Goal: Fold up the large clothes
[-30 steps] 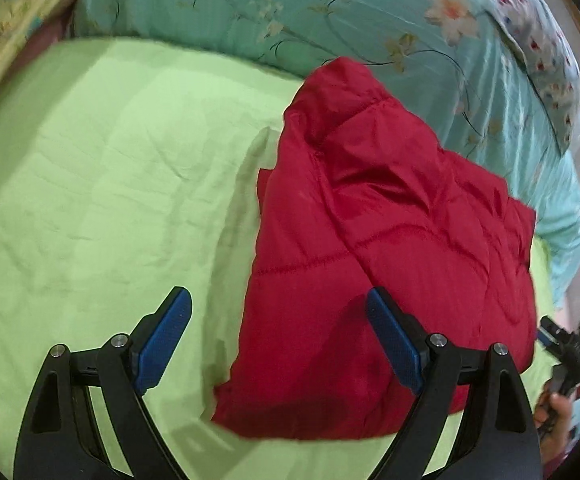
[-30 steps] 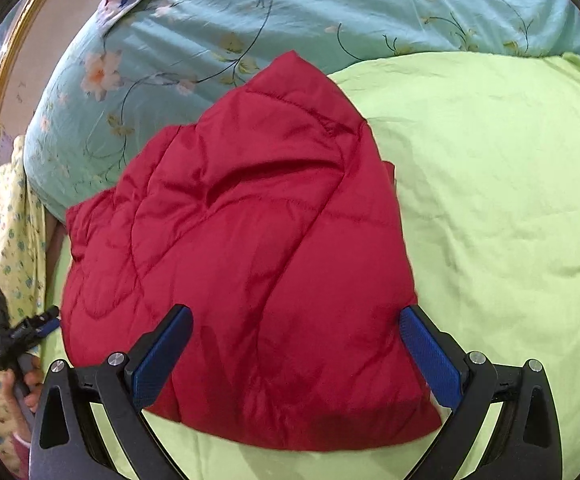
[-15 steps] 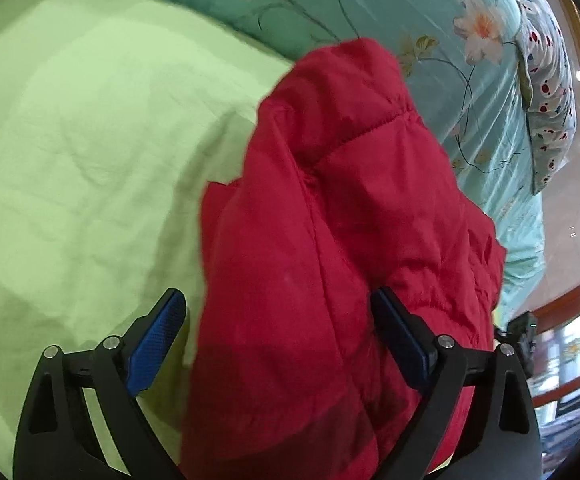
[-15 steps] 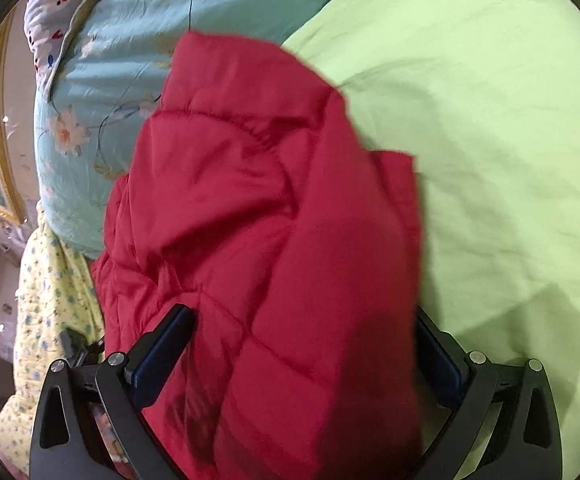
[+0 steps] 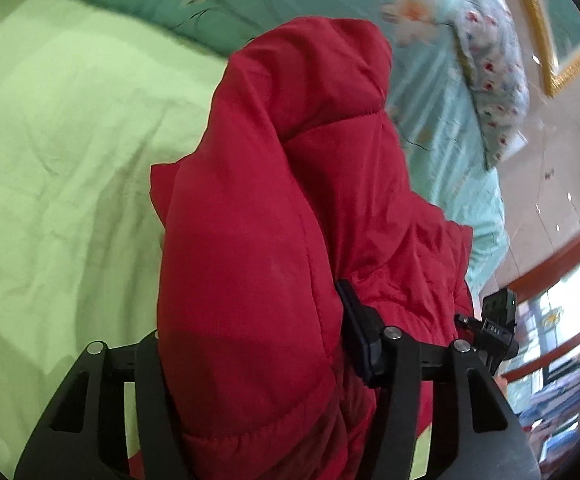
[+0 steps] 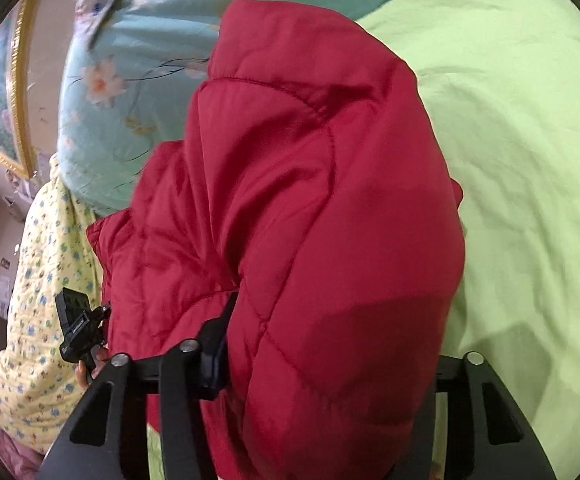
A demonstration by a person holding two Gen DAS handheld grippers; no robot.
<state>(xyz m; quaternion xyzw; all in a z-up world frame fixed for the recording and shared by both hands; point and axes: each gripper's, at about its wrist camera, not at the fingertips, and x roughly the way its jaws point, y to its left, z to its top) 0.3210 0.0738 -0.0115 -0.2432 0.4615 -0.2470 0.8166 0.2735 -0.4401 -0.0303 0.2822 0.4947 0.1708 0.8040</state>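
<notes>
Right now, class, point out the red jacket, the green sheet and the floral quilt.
red jacket (image 5: 258, 240), left wrist view, padded middle.
green sheet (image 5: 58, 152), left wrist view, bare stretch.
floral quilt (image 6: 138, 56), right wrist view, flower print.

Bright, even daylight, probably from the window at the left view's right edge. Soft shadows fall on the green bedsheet. Motion blur smears the floral quilt; fisheye edges bend.

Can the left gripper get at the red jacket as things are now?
Probably yes: the left gripper has just been closing, and a thick fold of the red jacket already fills its jaws, with nothing between.
</notes>
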